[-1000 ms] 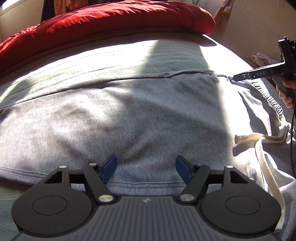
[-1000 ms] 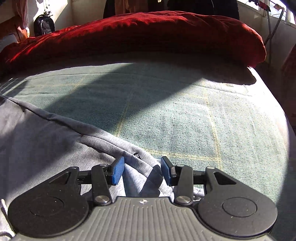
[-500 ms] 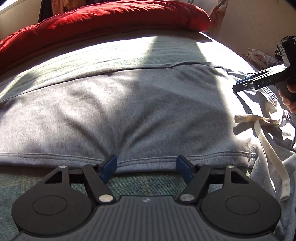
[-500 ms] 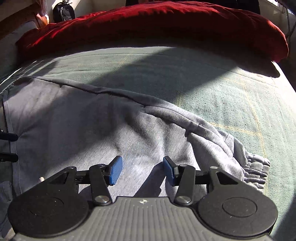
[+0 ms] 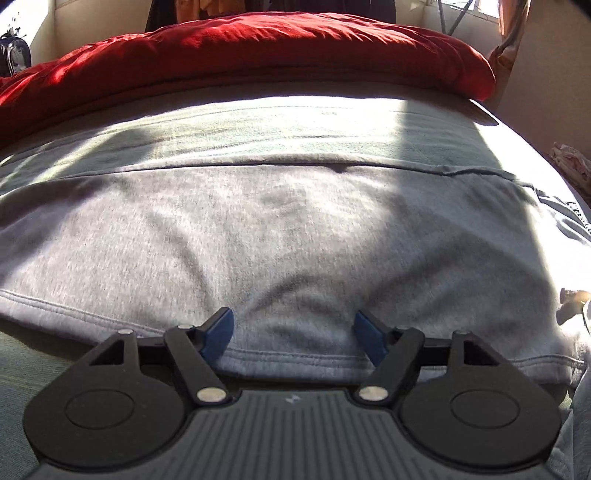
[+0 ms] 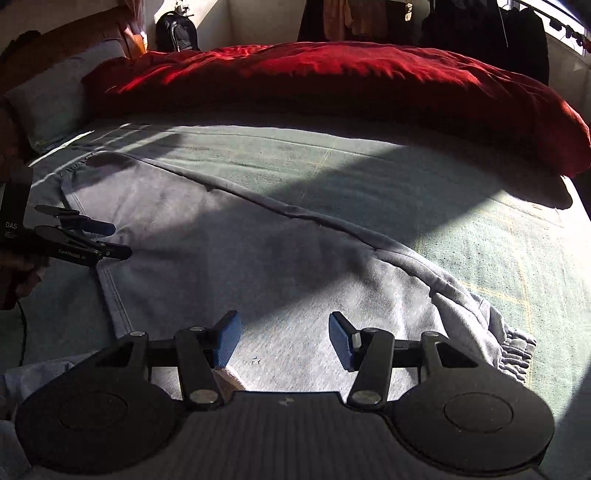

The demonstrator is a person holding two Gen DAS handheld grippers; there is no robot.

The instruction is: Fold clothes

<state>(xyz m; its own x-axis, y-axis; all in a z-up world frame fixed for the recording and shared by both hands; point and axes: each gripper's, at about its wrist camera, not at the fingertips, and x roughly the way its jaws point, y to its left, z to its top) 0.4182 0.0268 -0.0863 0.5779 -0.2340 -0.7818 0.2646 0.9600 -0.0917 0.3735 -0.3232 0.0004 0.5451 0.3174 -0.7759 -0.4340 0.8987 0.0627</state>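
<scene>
Grey sweatpants [image 5: 280, 236] lie spread flat on the green bedspread [image 5: 258, 136]. In the left wrist view my left gripper [image 5: 293, 334] is open and empty, its blue pads just over the near hem of the grey cloth. In the right wrist view the sweatpants [image 6: 258, 266] stretch from the far left to an elastic cuff [image 6: 513, 347] at the right. My right gripper [image 6: 284, 338] is open and empty above the grey cloth. The left gripper also shows in the right wrist view [image 6: 110, 240], open at the pants' left edge.
A red duvet [image 6: 332, 81] is bunched along the far side of the bed. A grey pillow [image 6: 51, 99] and a dark backpack [image 6: 177, 31] are at the far left. Clothes hang behind the bed. The bedspread [image 6: 480, 229] lies bare to the right.
Both grippers pulled back from the sweatpants. The right gripper let go of the fold it was around and now sits higher and wider open. The left gripper shifted forward over the hem.
</scene>
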